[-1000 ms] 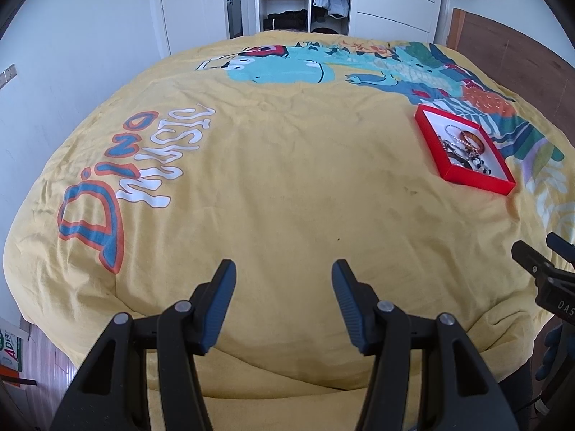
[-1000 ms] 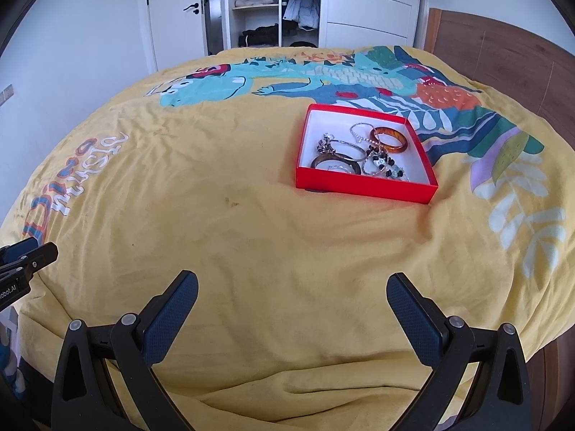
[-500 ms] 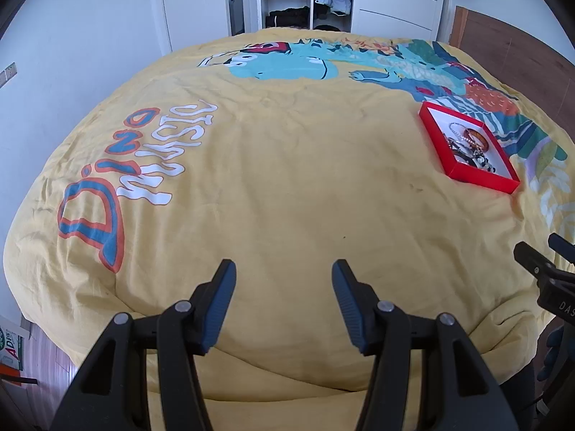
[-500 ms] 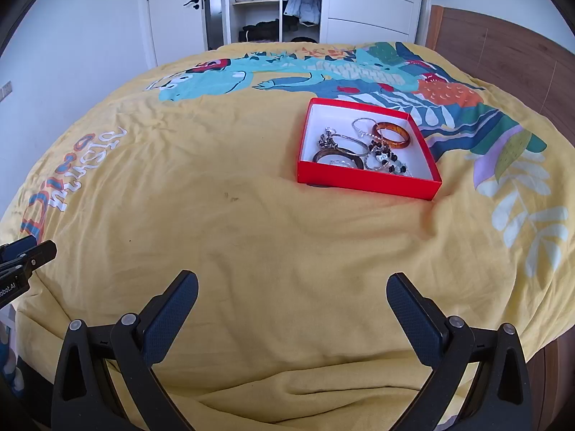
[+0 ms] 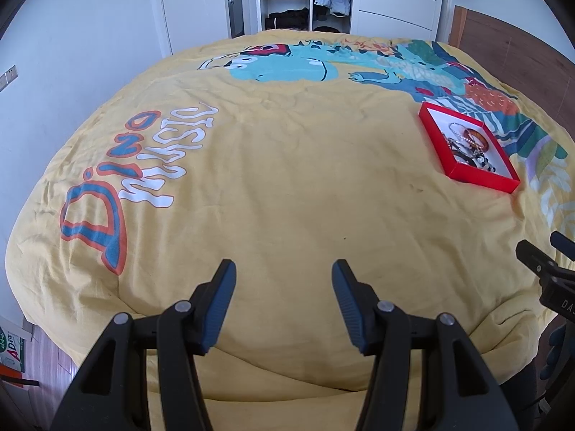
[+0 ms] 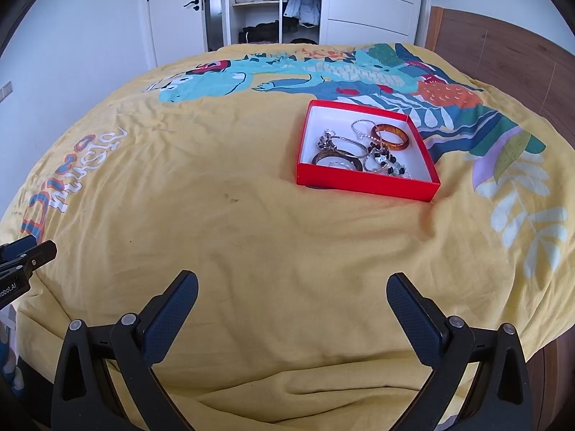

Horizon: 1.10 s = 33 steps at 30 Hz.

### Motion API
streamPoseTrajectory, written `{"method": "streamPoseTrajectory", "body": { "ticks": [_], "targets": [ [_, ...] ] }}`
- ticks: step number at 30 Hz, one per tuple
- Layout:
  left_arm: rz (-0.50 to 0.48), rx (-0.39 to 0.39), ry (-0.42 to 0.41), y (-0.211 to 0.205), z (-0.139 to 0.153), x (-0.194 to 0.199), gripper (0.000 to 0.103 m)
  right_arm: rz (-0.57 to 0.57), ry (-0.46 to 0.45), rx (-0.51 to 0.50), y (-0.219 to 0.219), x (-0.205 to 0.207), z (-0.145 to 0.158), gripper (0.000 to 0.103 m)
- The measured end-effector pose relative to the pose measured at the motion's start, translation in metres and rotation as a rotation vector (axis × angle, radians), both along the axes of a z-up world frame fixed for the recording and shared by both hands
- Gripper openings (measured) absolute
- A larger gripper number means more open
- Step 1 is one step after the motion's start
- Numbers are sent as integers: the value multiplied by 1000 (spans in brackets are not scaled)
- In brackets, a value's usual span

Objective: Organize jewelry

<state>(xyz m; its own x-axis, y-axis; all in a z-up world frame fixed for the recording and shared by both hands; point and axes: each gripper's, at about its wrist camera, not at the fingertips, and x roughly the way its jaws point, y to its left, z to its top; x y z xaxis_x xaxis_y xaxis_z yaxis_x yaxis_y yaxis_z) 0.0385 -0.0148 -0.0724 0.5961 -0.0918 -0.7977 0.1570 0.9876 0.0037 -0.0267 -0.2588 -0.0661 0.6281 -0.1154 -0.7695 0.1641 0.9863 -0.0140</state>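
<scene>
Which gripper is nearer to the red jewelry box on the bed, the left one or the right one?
Right. The right gripper faces the red jewelry box, which lies ahead and slightly right. From the left gripper the box sits far to the right, farther away. Both are open, neither touching it.

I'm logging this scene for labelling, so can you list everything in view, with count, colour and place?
Duvet: one, yellow with dinosaur print, covering the bed.
Box: one, red with white inside, open, on the duvet's right half.
Bangle: one, amber, in the box's far right corner.
Dark ring bangle: one, brown, near the box's front wall.
Other jewelry: several silver and beaded pieces, tangled; count unclear.
Wardrobe: one, white, partly open, behind the bed.
Door: one, white, far left.
Headboard: one, wooden, right.
Left tongs: black, open, empty.
Right tongs: black, open, empty.
</scene>
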Motion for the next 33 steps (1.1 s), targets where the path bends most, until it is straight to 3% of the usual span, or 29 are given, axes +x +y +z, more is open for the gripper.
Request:
{"method": "streamPoseTrajectory", "body": {
  "ticks": [33],
  "targets": [
    [2,11,-1,6,-5,8,53,5,-13,-34,-2,3,5,103]
  ]
}}
